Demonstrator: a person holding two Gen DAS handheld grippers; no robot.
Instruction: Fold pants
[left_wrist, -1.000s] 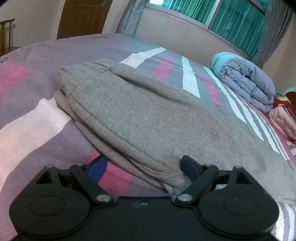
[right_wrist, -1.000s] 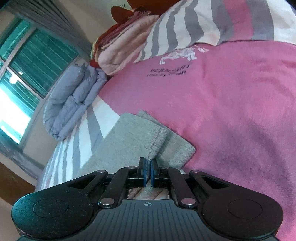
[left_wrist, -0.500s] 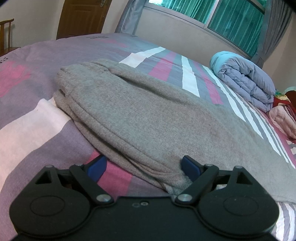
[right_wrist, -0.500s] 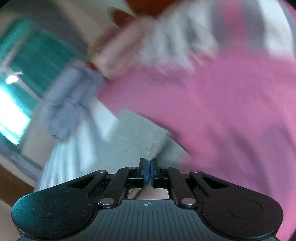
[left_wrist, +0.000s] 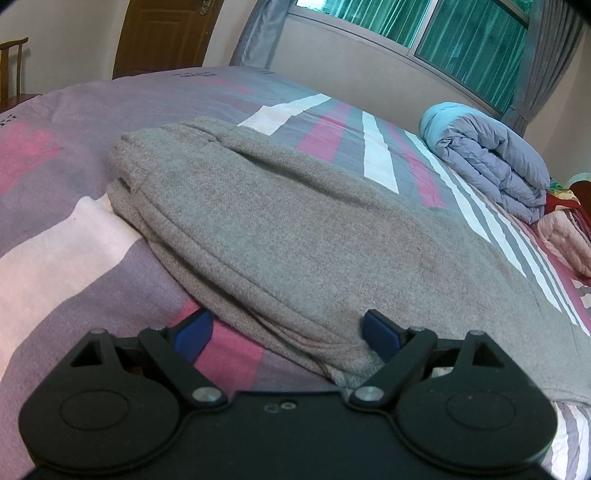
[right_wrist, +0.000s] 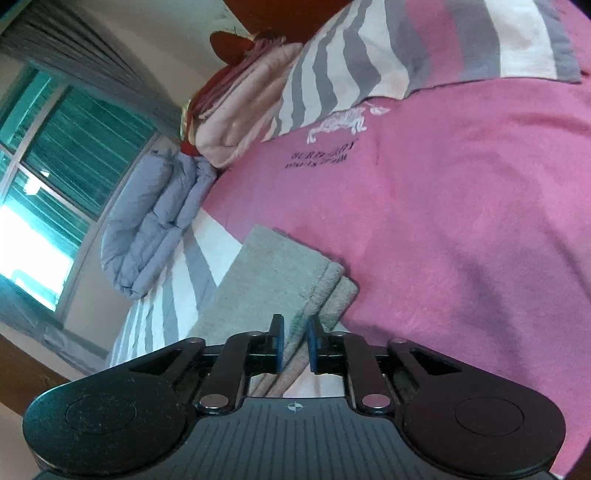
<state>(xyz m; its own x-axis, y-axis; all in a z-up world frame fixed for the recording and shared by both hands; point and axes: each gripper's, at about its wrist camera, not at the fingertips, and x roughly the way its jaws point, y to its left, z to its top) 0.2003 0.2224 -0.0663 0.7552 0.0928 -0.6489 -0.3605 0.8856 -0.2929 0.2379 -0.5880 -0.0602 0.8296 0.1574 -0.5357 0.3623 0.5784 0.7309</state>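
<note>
The left gripper (left_wrist: 286, 332), black with blue pads, is spread wide and low over the bed, its two fingers straddling the near folded edge of the grey knitted pants (left_wrist: 295, 236). The left pad (left_wrist: 194, 332) sits above the striped bedcover just beside the fabric; the right pad (left_wrist: 378, 334) is against or just over the cloth, and which of the two cannot be told. The pants lie flat on the bed, folded lengthwise with one leg layered on the other, and run away from this gripper to a rounded far end.

The right gripper (right_wrist: 294, 343) is at the other end of the pants (right_wrist: 273, 280), where the cuffs lie on the bed. Its jaws stand narrowly parted, with the layered edge of the cuff passing between the blue pads (right_wrist: 314, 343); a gap shows on each side, so the cloth is not clamped.

Beneath the pants is the bedcover (left_wrist: 92, 258), striped in purple, pink, white and grey on the left camera's side and plain pink with an embroidered logo (right_wrist: 461, 221) around the cuffs. Farther off, a rolled lavender quilt (left_wrist: 491, 166) lies near the wall, with a stack of folded pink and red blankets (right_wrist: 240, 107) beside it. Behind are a window with green blinds (left_wrist: 443, 40), grey curtains (left_wrist: 528, 62) and a brown wooden door (left_wrist: 166, 37).
</note>
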